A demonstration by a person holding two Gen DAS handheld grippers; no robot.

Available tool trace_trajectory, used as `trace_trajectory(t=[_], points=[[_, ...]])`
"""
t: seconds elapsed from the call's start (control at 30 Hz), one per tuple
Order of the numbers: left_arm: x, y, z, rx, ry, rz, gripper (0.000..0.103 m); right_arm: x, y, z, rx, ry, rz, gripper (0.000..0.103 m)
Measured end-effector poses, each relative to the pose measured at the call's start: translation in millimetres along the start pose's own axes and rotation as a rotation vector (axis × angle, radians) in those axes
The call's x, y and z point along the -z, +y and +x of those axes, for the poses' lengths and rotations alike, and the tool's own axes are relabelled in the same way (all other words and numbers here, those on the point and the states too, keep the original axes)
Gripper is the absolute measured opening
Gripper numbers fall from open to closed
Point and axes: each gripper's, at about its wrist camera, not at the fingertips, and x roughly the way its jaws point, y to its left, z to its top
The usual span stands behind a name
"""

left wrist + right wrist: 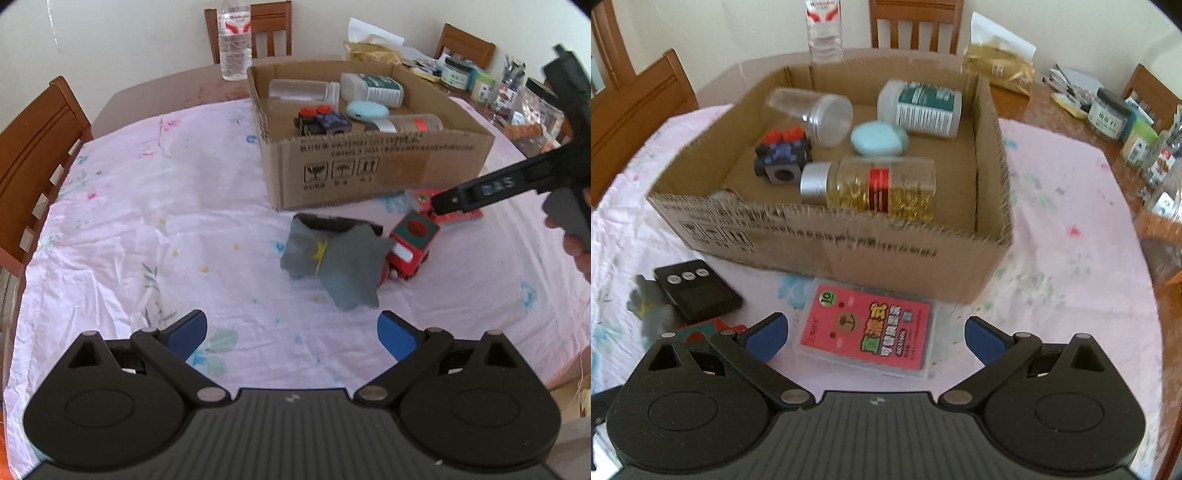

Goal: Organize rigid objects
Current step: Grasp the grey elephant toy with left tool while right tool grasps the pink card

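An open cardboard box [369, 173] [827, 243] holds a clear jar [816, 110], a white bottle [923, 107], a blue case [879, 138], a capsule bottle [882, 184] and a black toy block [783, 155]. In front of it lie a pink card pack [868, 328], a black device [696, 290], a red toy train [410, 247] and a grey cloth star [332, 266]. My left gripper [291, 332] is open, short of the star. My right gripper [873, 332] is open, over the pink pack; it shows in the left view [443, 205] above the train.
A water bottle [233, 40] stands behind the box. Jars and clutter [1126, 125] crowd the table's right side. Wooden chairs [33, 147] stand around the table. A pink floral cloth [147, 221] covers it.
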Motion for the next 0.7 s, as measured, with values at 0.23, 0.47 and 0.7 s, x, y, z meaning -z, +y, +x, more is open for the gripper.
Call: trace_trajectory(t=[0.23,0.47,0.7], points=[[7.3,10.1,4.6,0.010,0.024,-0.033,0.098,-7.8,8.8,23.0,0.009,0.005,0.022,0.103],[5.6,2.3,16.3,0.007,0.049,-0.042,0.098,-7.1,-3.5,31.9,0.029,0.028,-0.002,0.103],[-5.9,-19.2,31.9,0.003,0.062,0.012,0.098,3.2,-32.7,25.9,0.027,0.022,-0.035,0.103]])
